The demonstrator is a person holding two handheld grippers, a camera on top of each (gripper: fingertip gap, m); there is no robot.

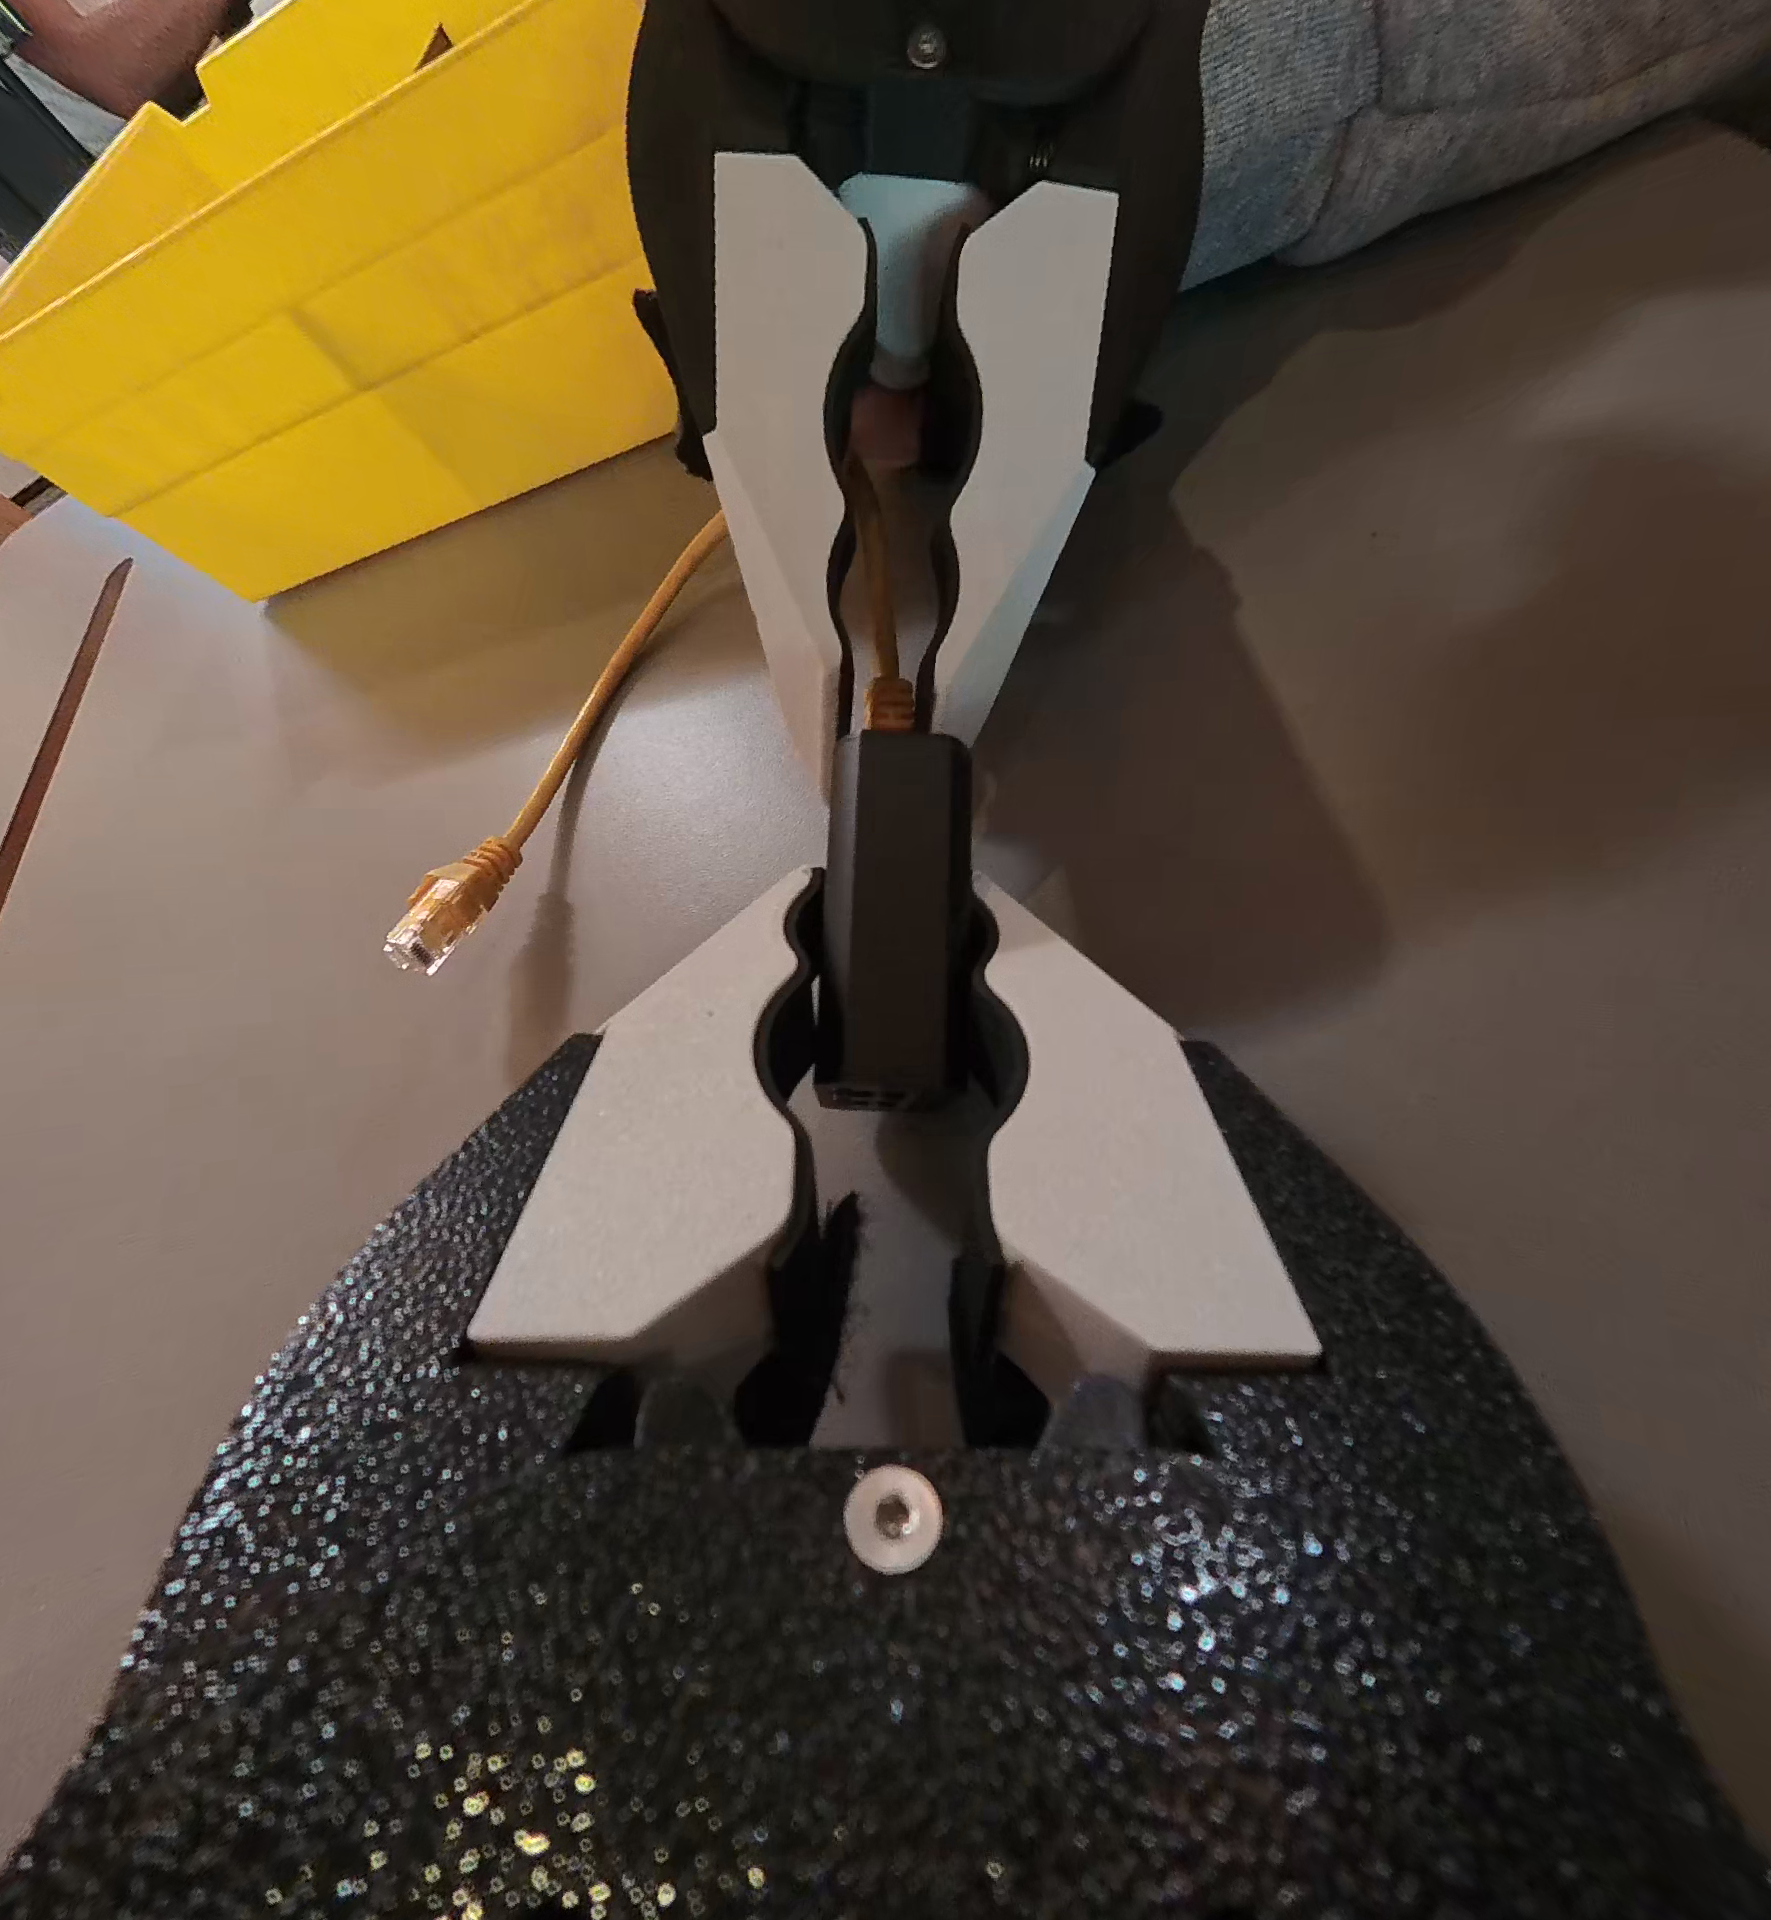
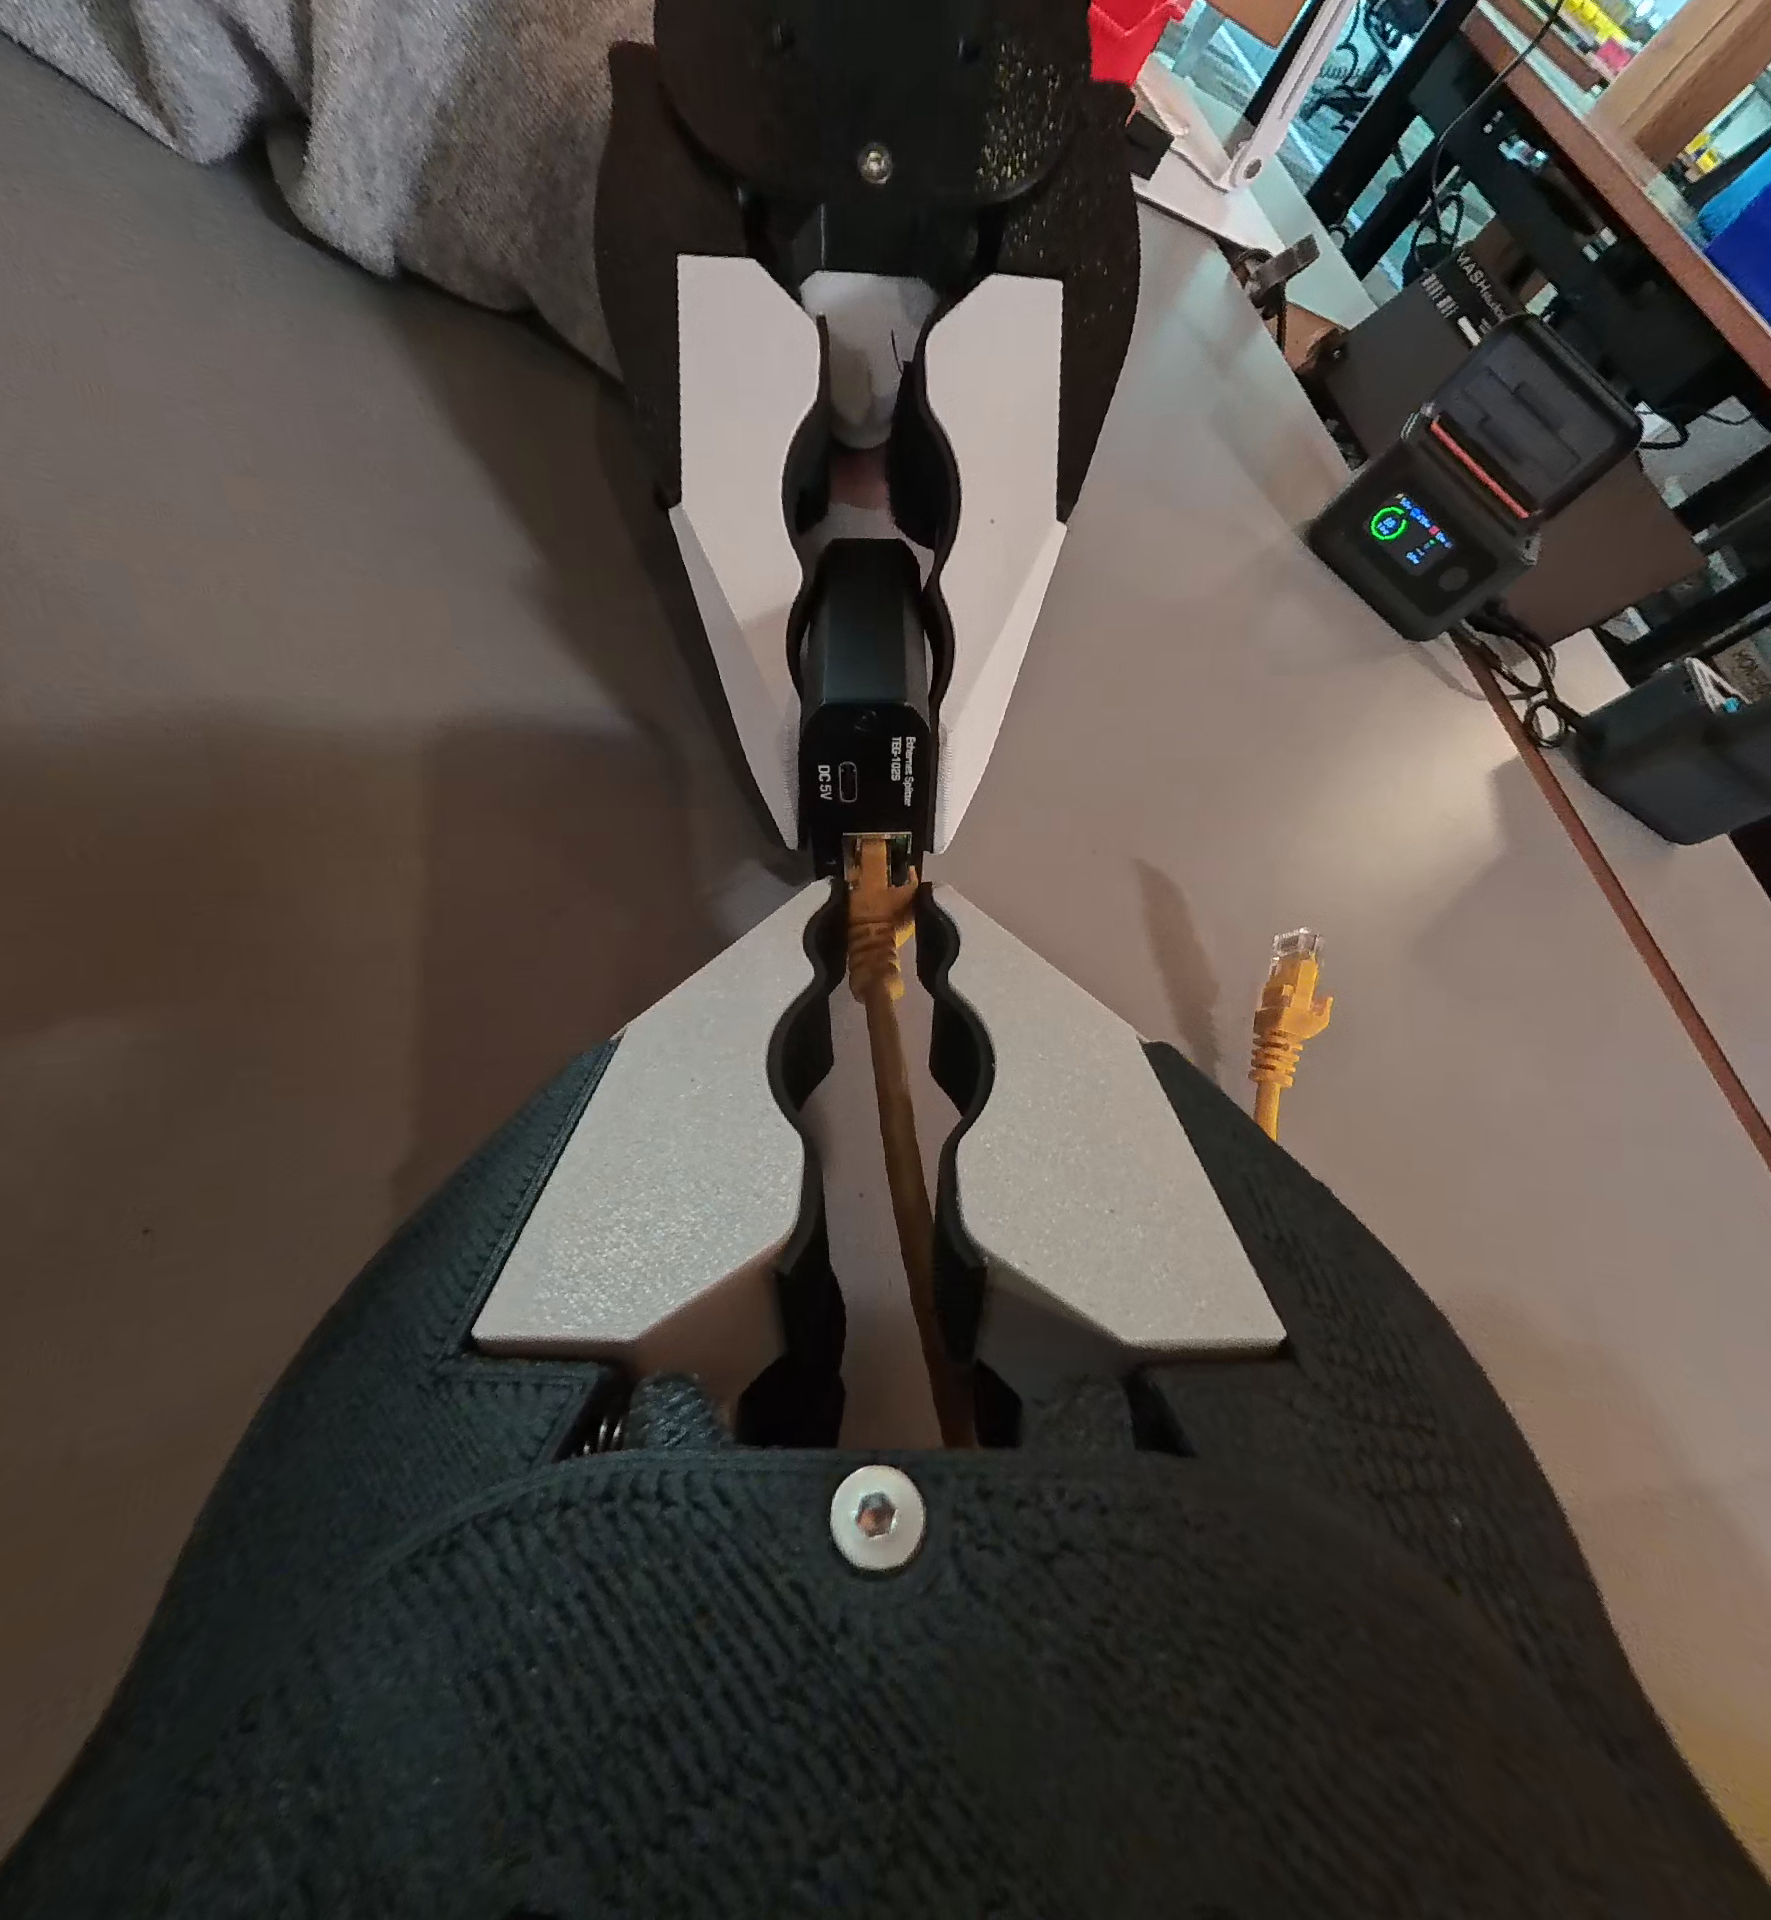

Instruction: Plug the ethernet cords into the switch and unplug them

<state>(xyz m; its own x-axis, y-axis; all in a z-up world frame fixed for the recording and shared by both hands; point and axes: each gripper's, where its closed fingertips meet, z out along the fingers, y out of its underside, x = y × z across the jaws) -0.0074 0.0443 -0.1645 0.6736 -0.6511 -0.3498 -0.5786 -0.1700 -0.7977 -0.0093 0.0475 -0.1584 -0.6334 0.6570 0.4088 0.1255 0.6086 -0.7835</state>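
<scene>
My left gripper [image 1: 896, 935] is shut on a small black switch [image 1: 896, 883] and holds it just above the grey table [image 1: 237, 1143]. My right gripper [image 2: 876, 914] faces it and is shut on the boot of an orange ethernet plug [image 2: 873, 883]. That plug sits in the port on the switch's end face [image 2: 865, 769]. The orange cord [image 2: 907, 1195] runs back between my right fingers. Its free plug end [image 1: 434, 925] hangs loose to the side and also shows in the right wrist view [image 2: 1291, 997]. Each view shows the other gripper opposite: the right one [image 1: 886, 686] and the left one [image 2: 868, 831].
A yellow bin [image 1: 320, 343] lies on the table beyond the free plug. Grey cloth [image 2: 393, 135] lies along the table's other side. A dark power unit with a lit screen [image 2: 1463, 499] and a black box [image 2: 1712, 748] stand past the table edge. Only a small space, under 4 cm, lies between the two pairs of fingers.
</scene>
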